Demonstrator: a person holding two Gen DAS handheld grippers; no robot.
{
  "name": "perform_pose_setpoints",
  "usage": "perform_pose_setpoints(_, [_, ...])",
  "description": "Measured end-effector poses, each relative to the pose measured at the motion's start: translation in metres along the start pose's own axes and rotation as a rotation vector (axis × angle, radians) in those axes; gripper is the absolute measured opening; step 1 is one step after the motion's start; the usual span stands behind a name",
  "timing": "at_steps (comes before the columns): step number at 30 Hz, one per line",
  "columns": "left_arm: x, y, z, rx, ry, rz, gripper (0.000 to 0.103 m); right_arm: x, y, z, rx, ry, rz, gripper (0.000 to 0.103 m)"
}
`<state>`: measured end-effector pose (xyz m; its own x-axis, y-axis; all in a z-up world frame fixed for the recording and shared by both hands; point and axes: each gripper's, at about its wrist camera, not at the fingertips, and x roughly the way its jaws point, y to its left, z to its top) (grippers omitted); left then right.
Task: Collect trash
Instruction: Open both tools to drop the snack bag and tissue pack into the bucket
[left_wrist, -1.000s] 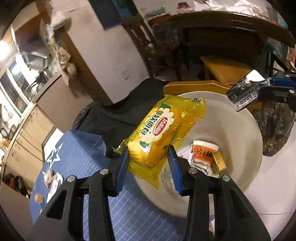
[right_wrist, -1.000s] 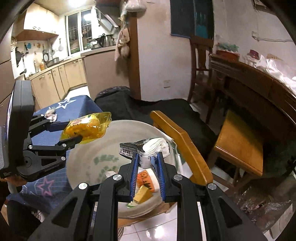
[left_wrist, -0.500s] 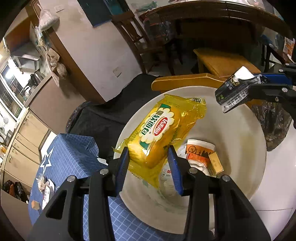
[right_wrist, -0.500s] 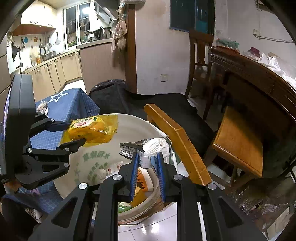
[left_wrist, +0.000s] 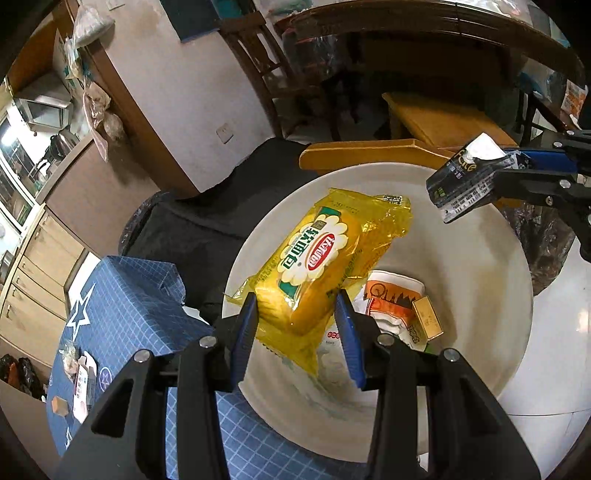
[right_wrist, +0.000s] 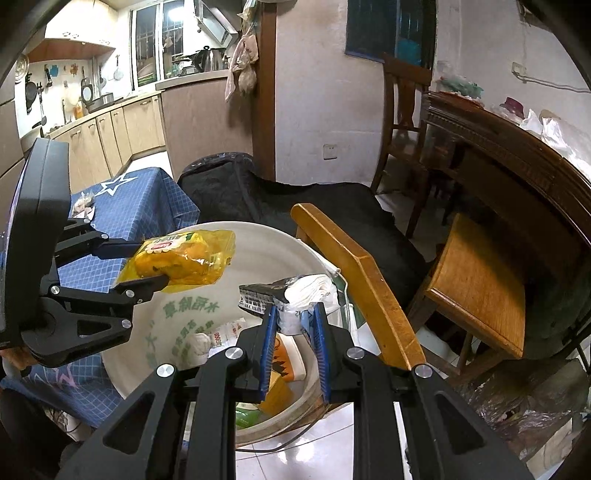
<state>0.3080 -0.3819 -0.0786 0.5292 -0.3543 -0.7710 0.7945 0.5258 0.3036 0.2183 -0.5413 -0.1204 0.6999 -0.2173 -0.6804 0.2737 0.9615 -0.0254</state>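
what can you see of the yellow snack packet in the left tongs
The yellow snack packet is a soft, see-through yellow plastic wrapper with a white flower-shaped label, a red oval logo and green trim, and something orange-yellow and cake-like inside. It looks full and unopened, crinkled at its sealed ends. The left tongs grip its near end between blue pads, so it juts forward, label up, over the white bucket, above the trash inside without touching it. Nothing else touches it.
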Motion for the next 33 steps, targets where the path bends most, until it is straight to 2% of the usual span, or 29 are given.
perform_pose_setpoints(13, [0.0011, 0.0002, -0.0006, 0.003, -0.004, 0.022, 0.041, 0.0057, 0.0077, 0.0044, -0.019, 0.004, 0.003, 0.021])
perform_pose_setpoints(15, [0.0011, 0.0004, -0.0009, -0.003, -0.003, 0.033, 0.043, 0.0069, 0.0081, 0.0049, -0.023, -0.001, 0.0, 0.024])
perform_pose_setpoints(17, [0.002, -0.0003, -0.0005, -0.007, 0.001, 0.049, 0.046, 0.0083, 0.0069, 0.0057, -0.013, -0.003, 0.0, 0.037])
perform_pose_setpoints(18, [0.0019, 0.0001, -0.0003, -0.008, 0.0, 0.064, 0.05, 0.0085, 0.0059, 0.0057, -0.009, -0.009, -0.001, 0.038])
perform_pose_setpoints(33, [-0.0056, 0.0014, -0.0026, -0.005, -0.026, 0.075, 0.05, 0.0065, 0.0041, 0.0047, -0.017, -0.005, -0.01, 0.037])
